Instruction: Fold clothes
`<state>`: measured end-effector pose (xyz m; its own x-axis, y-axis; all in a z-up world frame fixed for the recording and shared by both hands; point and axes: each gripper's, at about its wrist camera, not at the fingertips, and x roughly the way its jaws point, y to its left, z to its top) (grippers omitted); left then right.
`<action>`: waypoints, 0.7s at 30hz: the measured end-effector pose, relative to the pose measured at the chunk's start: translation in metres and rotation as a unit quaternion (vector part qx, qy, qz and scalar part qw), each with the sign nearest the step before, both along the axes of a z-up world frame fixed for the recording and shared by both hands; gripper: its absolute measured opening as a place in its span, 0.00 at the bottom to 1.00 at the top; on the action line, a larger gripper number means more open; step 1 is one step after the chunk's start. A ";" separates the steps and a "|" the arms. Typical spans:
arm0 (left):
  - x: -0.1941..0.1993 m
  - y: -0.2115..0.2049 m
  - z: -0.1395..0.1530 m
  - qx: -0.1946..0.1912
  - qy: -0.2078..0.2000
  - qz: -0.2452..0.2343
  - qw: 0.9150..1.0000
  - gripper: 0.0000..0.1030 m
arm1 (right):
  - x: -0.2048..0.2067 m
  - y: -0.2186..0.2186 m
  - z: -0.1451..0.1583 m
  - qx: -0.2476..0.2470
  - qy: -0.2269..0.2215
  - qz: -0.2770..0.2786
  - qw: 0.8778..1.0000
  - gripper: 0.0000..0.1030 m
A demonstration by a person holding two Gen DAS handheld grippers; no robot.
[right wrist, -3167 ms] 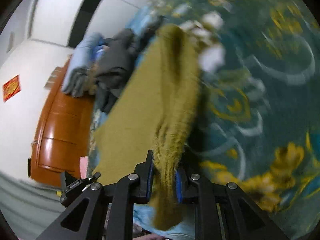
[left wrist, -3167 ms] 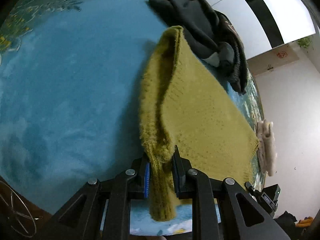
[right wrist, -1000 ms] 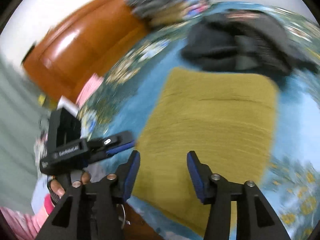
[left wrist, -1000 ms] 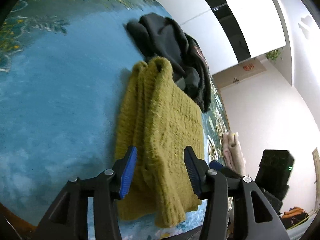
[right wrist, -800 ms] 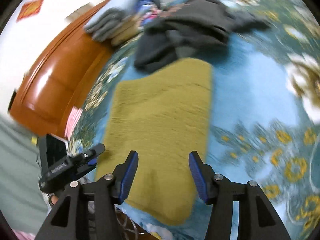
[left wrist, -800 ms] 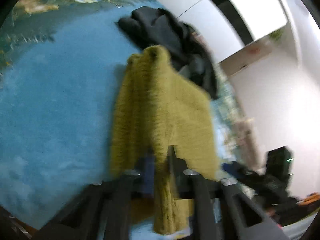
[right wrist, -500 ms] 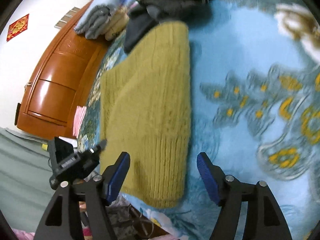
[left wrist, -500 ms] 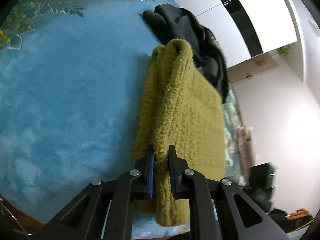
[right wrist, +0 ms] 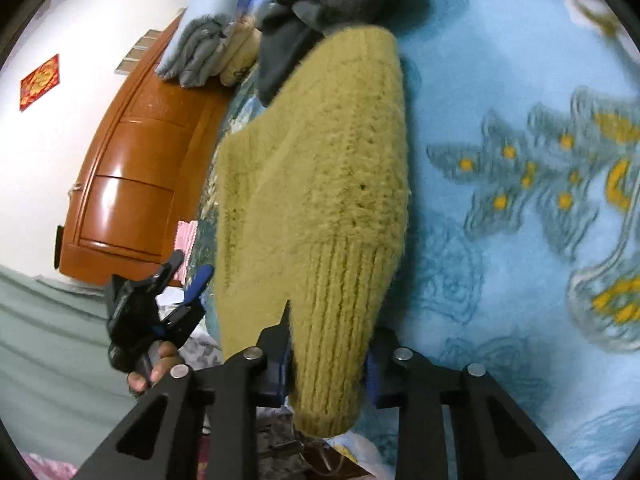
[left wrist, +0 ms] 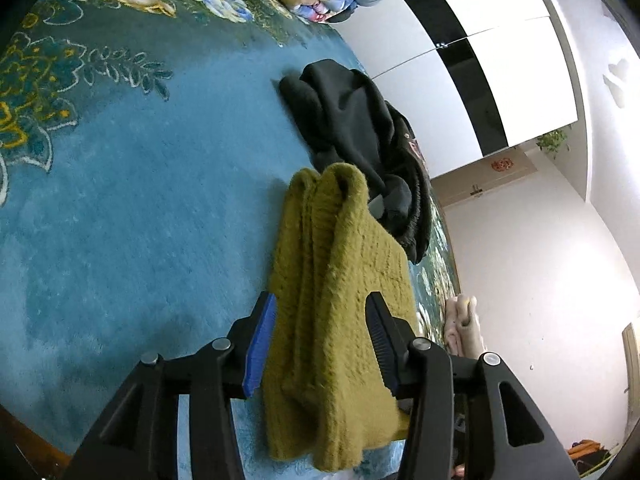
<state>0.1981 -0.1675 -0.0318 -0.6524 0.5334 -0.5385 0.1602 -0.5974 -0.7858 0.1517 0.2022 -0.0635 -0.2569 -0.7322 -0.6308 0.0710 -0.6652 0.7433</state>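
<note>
A blue floral blanket (left wrist: 120,208) covers the bed, and the folded olive sweater (left wrist: 340,300) lies at its near edge beside a dark garment (left wrist: 360,140). The left claw (left wrist: 320,344) gapes wide, straddling the sweater's folded edge without pinching it. The right claw (right wrist: 326,360) is partly closed against the ribbed hem (right wrist: 340,320) between its pads.

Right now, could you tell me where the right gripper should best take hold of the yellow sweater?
Probably the ribbed hem end of the yellow sweater, approached from the near edge: it hangs over the bed's edge, already between the right gripper's jaws.
</note>
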 end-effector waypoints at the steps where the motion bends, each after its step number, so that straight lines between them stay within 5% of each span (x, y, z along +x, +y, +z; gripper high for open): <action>1: -0.003 0.000 0.001 -0.003 0.001 -0.004 1.000 0.46 | -0.006 0.005 0.008 0.014 0.007 0.008 1.000 0.27; 6: -0.035 0.009 0.013 -0.020 0.014 -0.028 0.999 0.49 | -0.060 0.058 0.046 0.100 0.032 0.003 0.994 0.27; 10: -0.077 0.026 0.021 -0.024 0.029 -0.066 0.997 0.60 | -0.113 0.105 0.049 0.150 0.017 -0.019 0.988 0.27; 14: -0.125 0.051 0.014 -0.026 0.014 -0.120 0.992 0.69 | -0.128 0.127 0.034 0.130 -0.011 -0.030 0.991 0.28; 16: -0.147 0.065 0.001 -0.022 -0.012 -0.151 0.988 0.69 | -0.123 0.133 0.031 0.115 -0.012 -0.035 0.993 0.33; 19: -0.157 0.079 -0.010 -0.023 -0.034 -0.181 0.983 0.69 | -0.106 0.149 0.033 0.086 -0.005 -0.074 0.994 0.62; 21: -0.161 0.088 -0.015 -0.027 -0.045 -0.200 0.978 0.73 | -0.087 0.160 0.034 0.056 -0.002 -0.110 0.992 0.65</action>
<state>0.0375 -0.0799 -0.0466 -0.3461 0.7051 -0.6189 -0.0274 -0.6670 -0.7446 0.0651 0.3620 -0.0297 -0.4007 -0.5830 -0.7068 -0.0886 -0.7432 0.6632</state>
